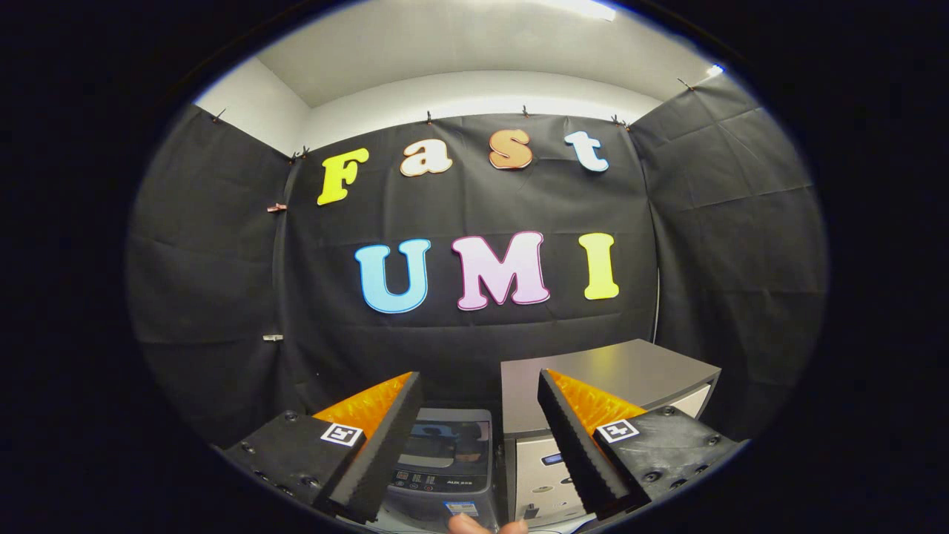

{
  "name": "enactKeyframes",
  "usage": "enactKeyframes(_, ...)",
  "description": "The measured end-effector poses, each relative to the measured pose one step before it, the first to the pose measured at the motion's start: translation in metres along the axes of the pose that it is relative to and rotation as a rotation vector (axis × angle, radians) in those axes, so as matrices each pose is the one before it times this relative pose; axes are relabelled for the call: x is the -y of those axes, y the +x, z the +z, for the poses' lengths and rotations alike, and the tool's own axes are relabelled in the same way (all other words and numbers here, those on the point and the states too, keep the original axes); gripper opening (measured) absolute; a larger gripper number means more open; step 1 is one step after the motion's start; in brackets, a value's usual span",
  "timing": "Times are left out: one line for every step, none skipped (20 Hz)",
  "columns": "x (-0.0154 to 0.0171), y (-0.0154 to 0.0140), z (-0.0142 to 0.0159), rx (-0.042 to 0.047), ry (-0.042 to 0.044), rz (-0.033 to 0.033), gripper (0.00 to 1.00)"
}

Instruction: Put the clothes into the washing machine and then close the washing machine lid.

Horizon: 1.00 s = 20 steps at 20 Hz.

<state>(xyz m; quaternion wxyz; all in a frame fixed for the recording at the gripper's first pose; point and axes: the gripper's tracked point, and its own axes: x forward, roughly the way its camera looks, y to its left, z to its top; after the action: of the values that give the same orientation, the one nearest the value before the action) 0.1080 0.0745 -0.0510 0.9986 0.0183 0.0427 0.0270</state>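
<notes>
My gripper (478, 386) is open, with a wide gap and nothing between its fingers. Below and just ahead of the fingers sits a small grey top-loading washing machine (445, 463). Its transparent lid (448, 441) lies flat and a control panel (434, 482) runs along its near side. I cannot tell what is inside the drum through the lid. A fingertip of a person's hand (485, 525) shows under the gap between the fingers.
A larger grey-topped appliance (593, 374) with a pale front panel stands right beside the washing machine, partly behind my right finger (574, 437). Black cloth walls close in the booth at the back and on both sides.
</notes>
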Motion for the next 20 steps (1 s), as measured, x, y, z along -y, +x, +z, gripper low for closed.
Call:
enactKeyframes(0.00134,-0.00189,0.00159,0.00444,0.00235,-0.00037,0.99)
enactKeyframes(-0.00058,-0.00105,0.00041,-0.00252,0.00167,-0.0002,0.99)
enactKeyframes(-0.00023,-0.00047,-0.00168,-0.00529,0.00202,0.00585,0.99)
enactKeyframes(-0.00019,-0.00188,0.00019,-0.0038,0.00465,0.00499,0.99)
enactKeyframes(0.0013,-0.00133,-0.00001,-0.00209,0.00305,0.00112,0.99)
enactKeyframes(0.00189,-0.00062,-0.00076,-0.0011,-0.00006,0.0008,0.99)
enactKeyframes(0.00161,-0.00118,-0.00014,-0.00152,-0.00085,0.00123,0.99)
enactKeyframes(-0.00072,-0.00193,0.00037,-0.00122,0.00196,0.00568,0.99)
enactKeyframes(-0.00031,-0.00077,0.00095,-0.00053,0.00084,0.00132,0.99)
enactKeyframes(0.00263,-0.00245,0.00277,0.00452,-0.00379,-0.00137,0.99)
enactKeyframes(0.00259,-0.00161,0.00334,0.00843,-0.00566,-0.00479,0.99)
enactKeyframes(0.00176,-0.00104,0.00299,0.00858,-0.00493,-0.00453,0.99)
enactKeyframes(0.00121,-0.00112,0.00248,0.0062,-0.00299,-0.00064,0.99)
enactKeyframes(-0.00011,-0.00292,0.00072,0.00452,-0.00187,0.00036,0.99)
enactKeyframes(0.00074,-0.001,0.00069,0.00442,-0.00239,0.00172,0.99)
enactKeyframes(0.00294,-0.00065,-0.00166,0.00013,-0.00362,-0.00236,0.99)
enactKeyframes(0.00352,-0.00035,-0.00214,-0.00694,-0.00268,-0.00229,0.99)
enactKeyframes(0.00359,0.00024,-0.00211,-0.00821,0.00059,-0.0013,0.99)
enactKeyframes(0.00261,0.00067,-0.00064,-0.00479,0.00296,-0.00166,0.99)
enactKeyframes(0.00508,-0.00032,0.00175,-0.00006,0.00132,-0.00729,0.99)
